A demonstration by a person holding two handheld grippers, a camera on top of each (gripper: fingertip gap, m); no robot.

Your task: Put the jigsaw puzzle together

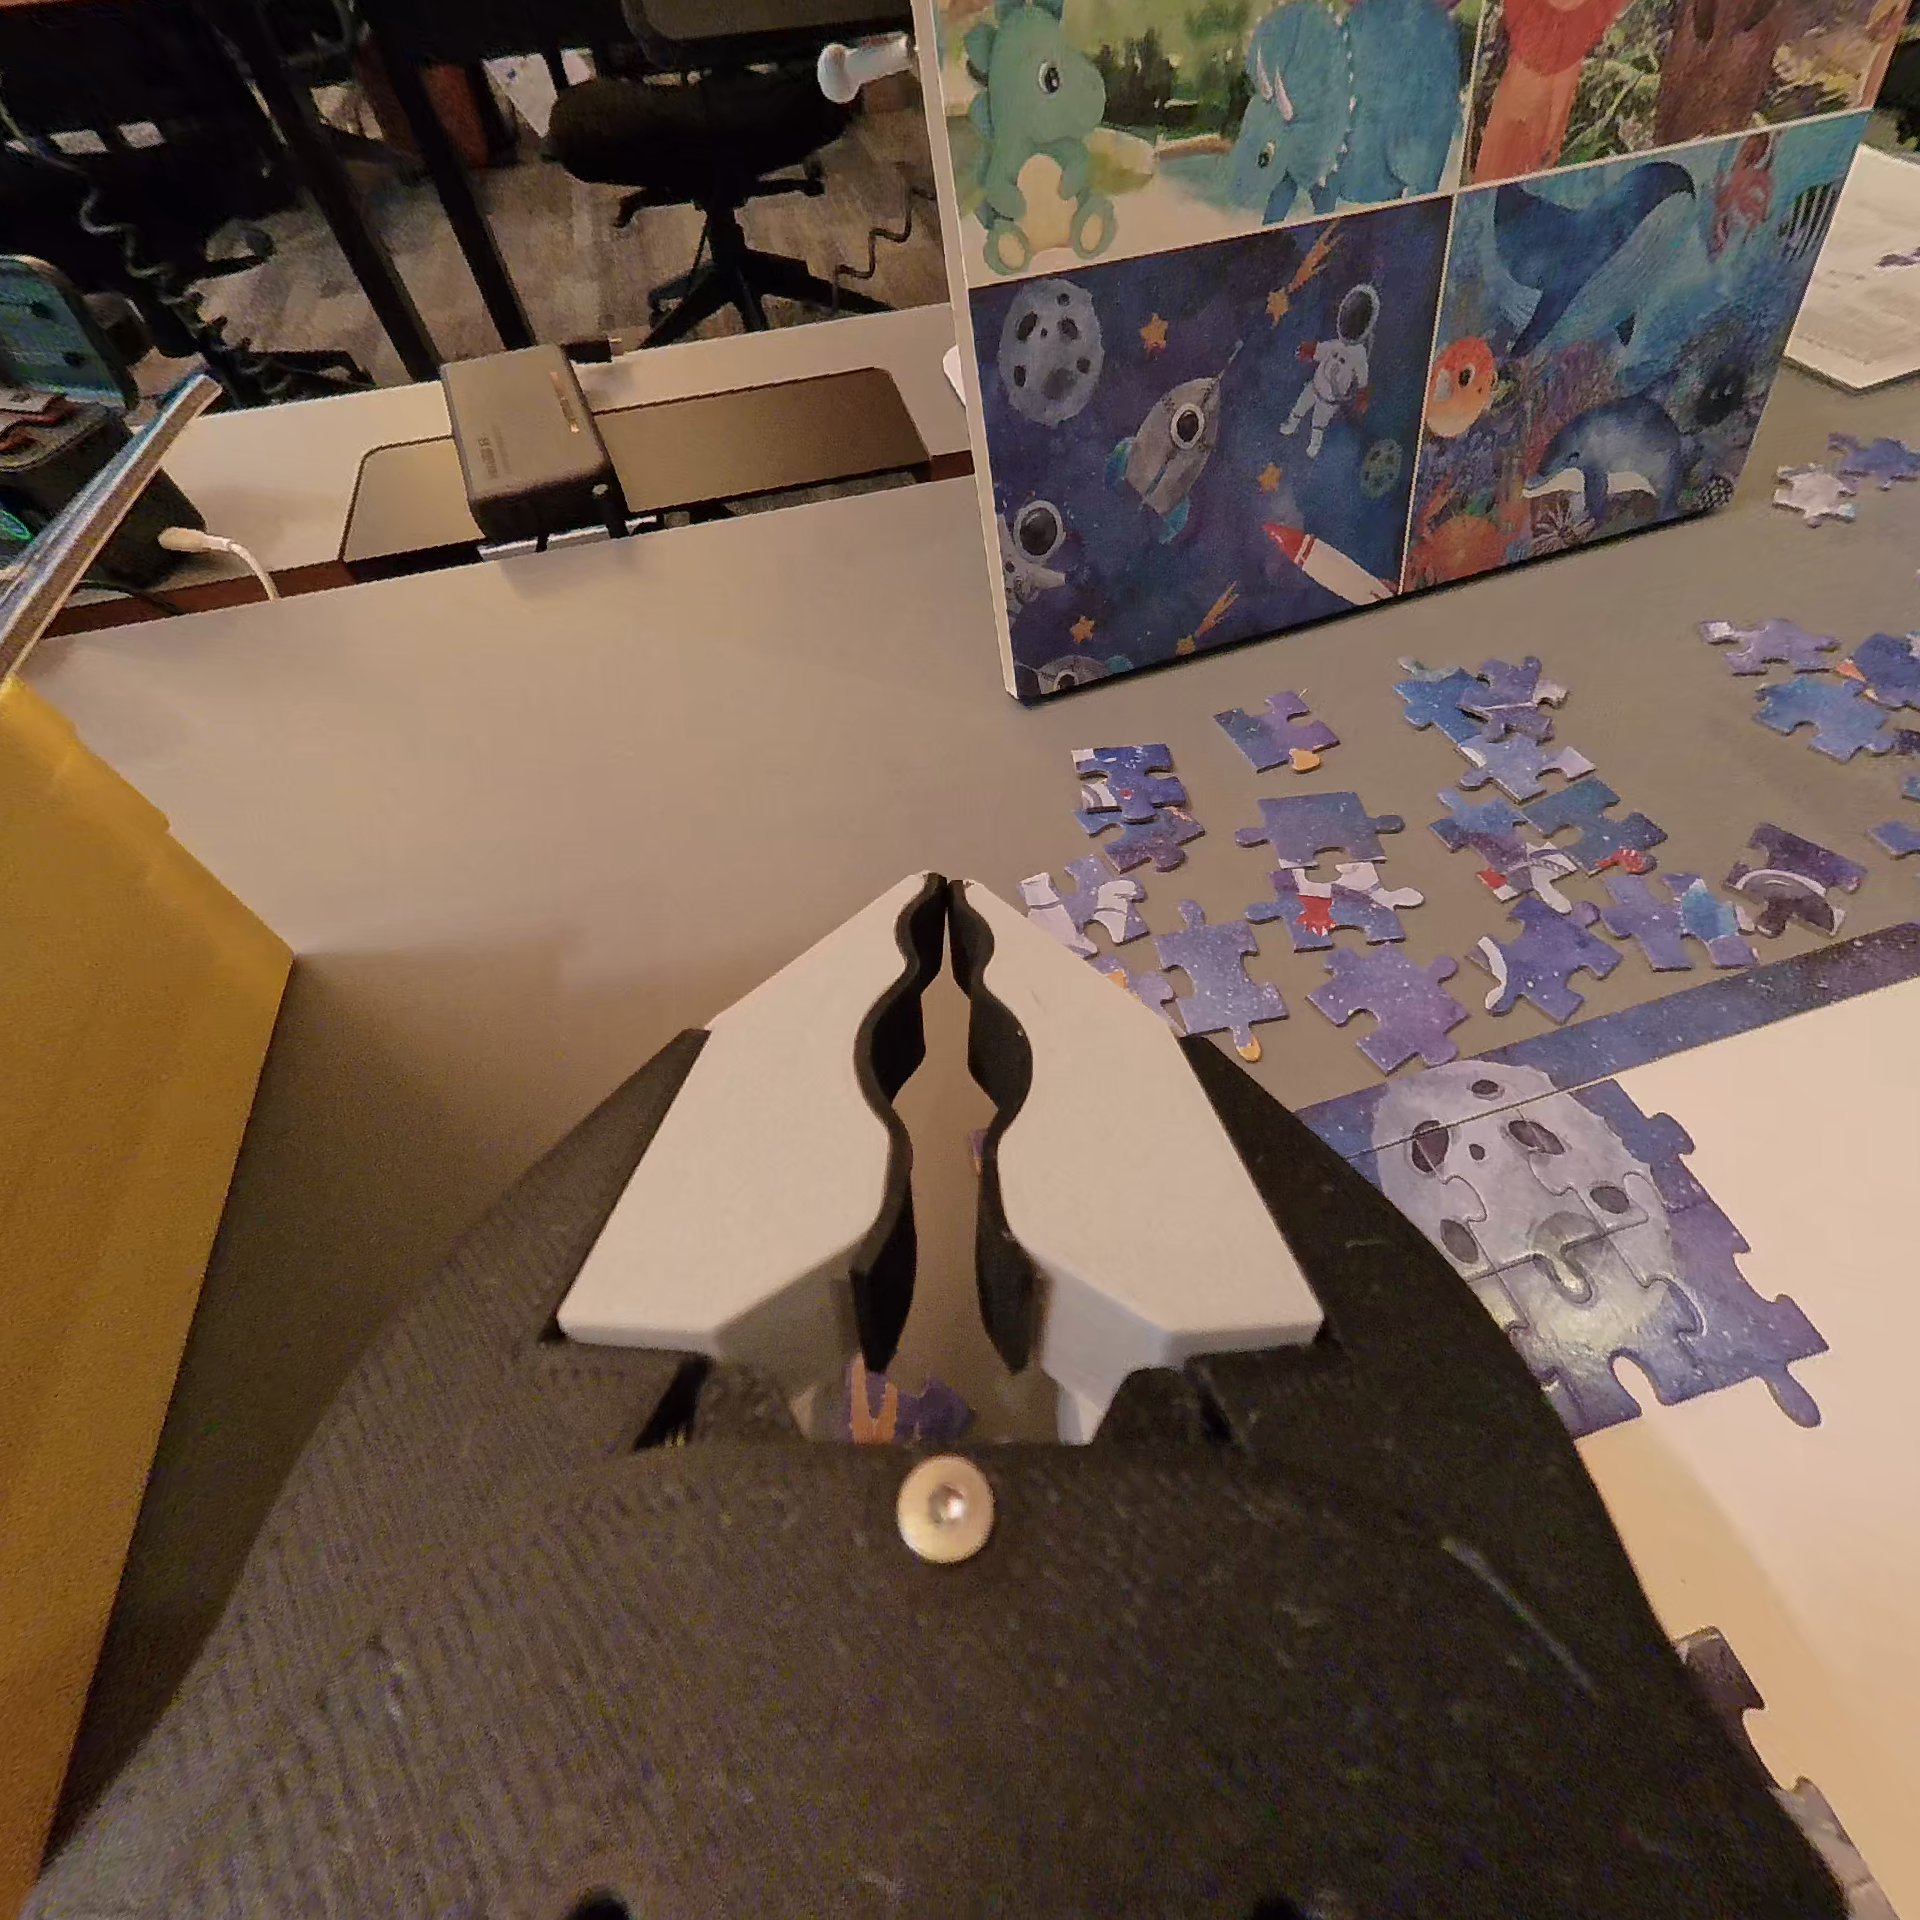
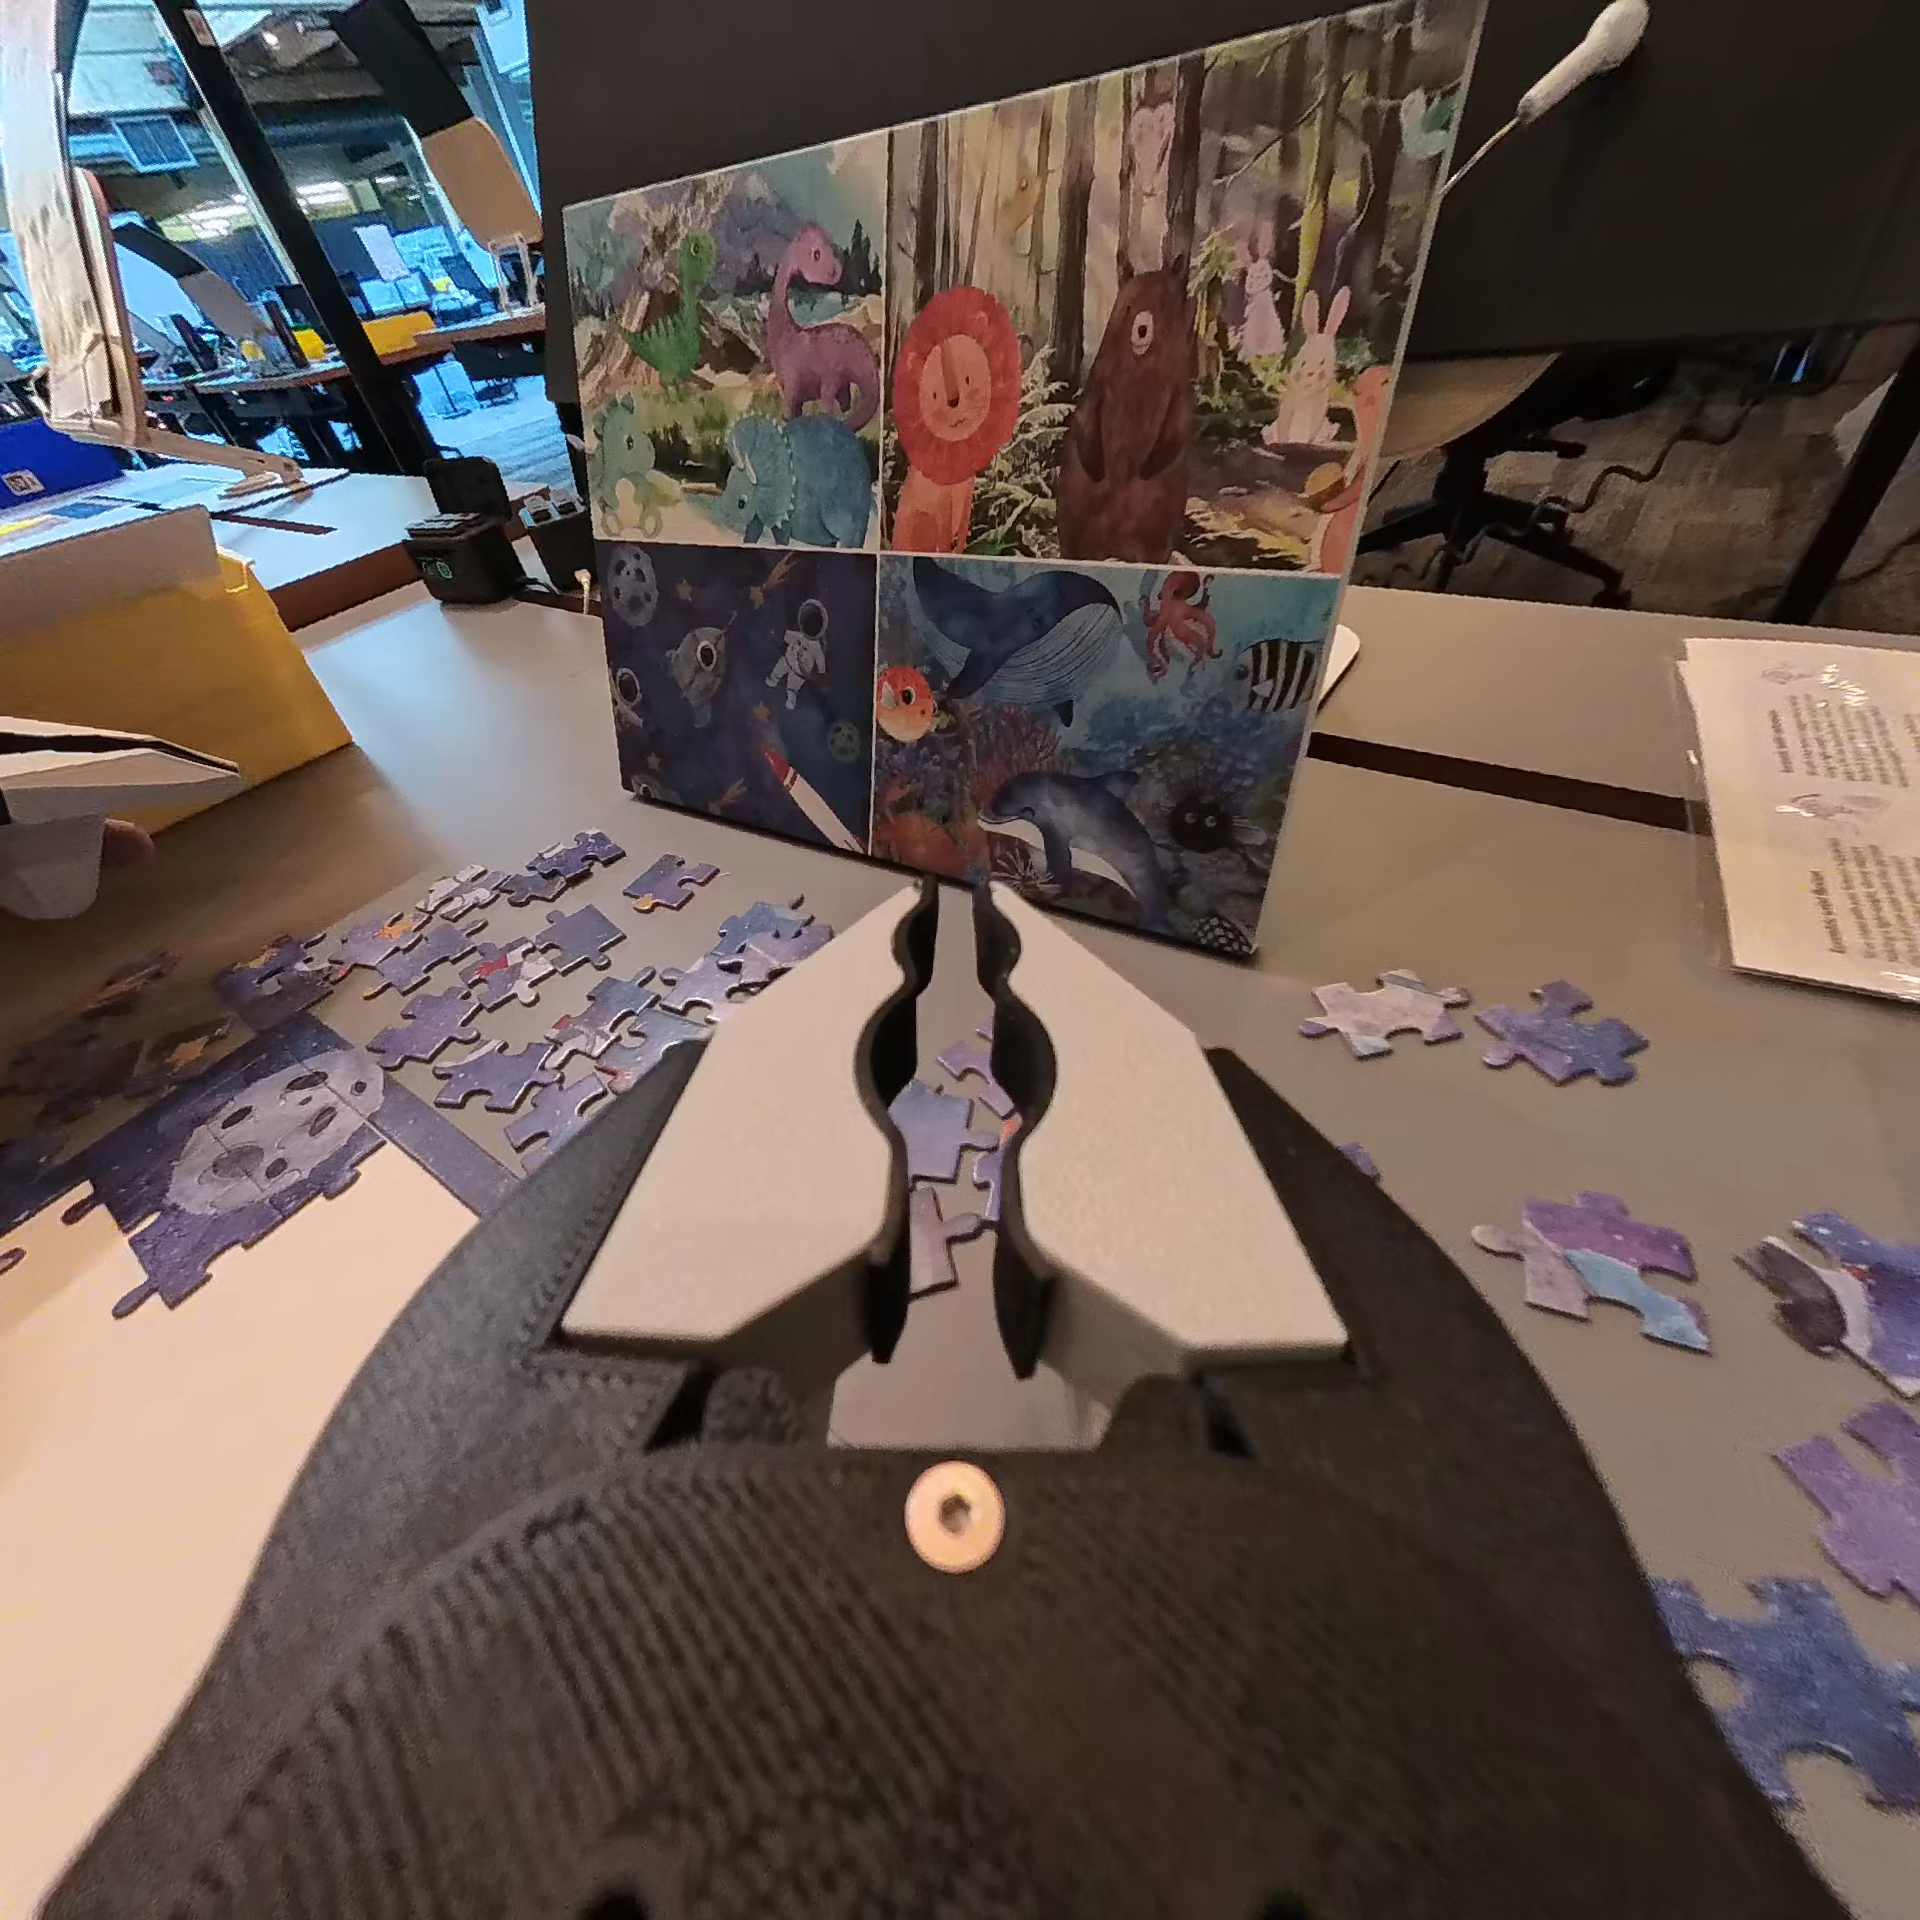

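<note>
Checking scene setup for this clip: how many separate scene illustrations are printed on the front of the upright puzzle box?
4 on the puzzle box: dinosaurs upper left, forest animals upper right, space lower left, sea life lower right.

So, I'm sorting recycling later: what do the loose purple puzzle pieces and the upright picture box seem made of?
The loose purple puzzle pieces look like printed cardboard with a slight sheen; pale, thick cut edges show. The upright picture box looks like printed paperboard, smooth with a white edge, probably laminated.
</note>
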